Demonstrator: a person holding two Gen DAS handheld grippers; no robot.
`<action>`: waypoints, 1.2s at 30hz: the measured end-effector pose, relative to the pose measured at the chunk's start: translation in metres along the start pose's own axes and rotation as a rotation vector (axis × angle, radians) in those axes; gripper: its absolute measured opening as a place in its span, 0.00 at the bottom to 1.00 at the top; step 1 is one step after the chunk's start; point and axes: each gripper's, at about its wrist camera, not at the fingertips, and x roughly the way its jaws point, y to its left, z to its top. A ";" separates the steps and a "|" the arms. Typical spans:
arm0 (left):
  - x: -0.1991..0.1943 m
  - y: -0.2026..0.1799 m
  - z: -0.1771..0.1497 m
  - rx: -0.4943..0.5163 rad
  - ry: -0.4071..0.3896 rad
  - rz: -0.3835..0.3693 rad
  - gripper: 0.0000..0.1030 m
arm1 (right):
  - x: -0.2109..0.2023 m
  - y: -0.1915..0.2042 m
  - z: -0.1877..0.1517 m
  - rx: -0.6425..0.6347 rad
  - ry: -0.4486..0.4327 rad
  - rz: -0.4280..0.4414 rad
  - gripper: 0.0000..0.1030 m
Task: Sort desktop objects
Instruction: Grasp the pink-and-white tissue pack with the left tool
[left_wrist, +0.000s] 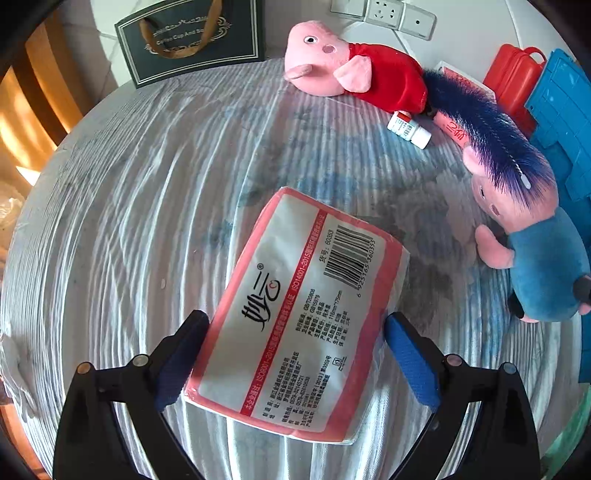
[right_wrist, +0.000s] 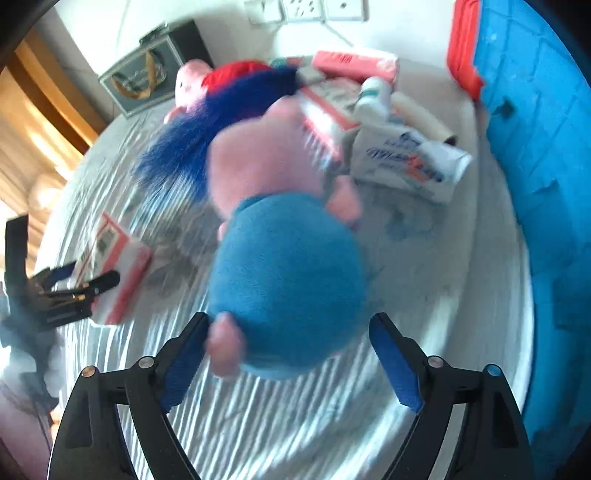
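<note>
A pink-edged tissue pack (left_wrist: 303, 314) lies on the striped cloth between the open fingers of my left gripper (left_wrist: 297, 354); its left pad (left_wrist: 181, 362) touches the pack's edge, the right pad (left_wrist: 413, 362) is just beside it. In the right wrist view, a pink pig plush in a blue shirt (right_wrist: 288, 280) lies between the open fingers of my right gripper (right_wrist: 288, 358), apart from both pads. The same plush (left_wrist: 535, 258) shows at the right in the left wrist view. The tissue pack (right_wrist: 118, 266) and left gripper (right_wrist: 74, 284) show at the left in the right view.
A pig plush in red (left_wrist: 354, 70), a blue bottle brush (left_wrist: 487, 133) and a small white bottle (left_wrist: 408, 129) lie at the back. More tissue packs (right_wrist: 410, 162) and bottles (right_wrist: 373, 96) lie beyond the blue plush. A blue crate (right_wrist: 546, 147), a red case (left_wrist: 513, 81) and a dark gift bag (left_wrist: 192, 40) border the table.
</note>
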 end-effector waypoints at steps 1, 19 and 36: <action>0.002 0.000 0.000 -0.007 -0.002 0.004 0.96 | -0.005 -0.005 0.003 0.014 -0.018 -0.010 0.86; 0.038 -0.033 0.067 -0.036 -0.025 0.000 0.96 | 0.034 -0.086 0.097 0.120 -0.107 -0.186 0.91; -0.002 -0.032 0.066 -0.055 -0.084 -0.035 0.46 | 0.029 -0.055 0.063 0.058 -0.153 -0.059 0.12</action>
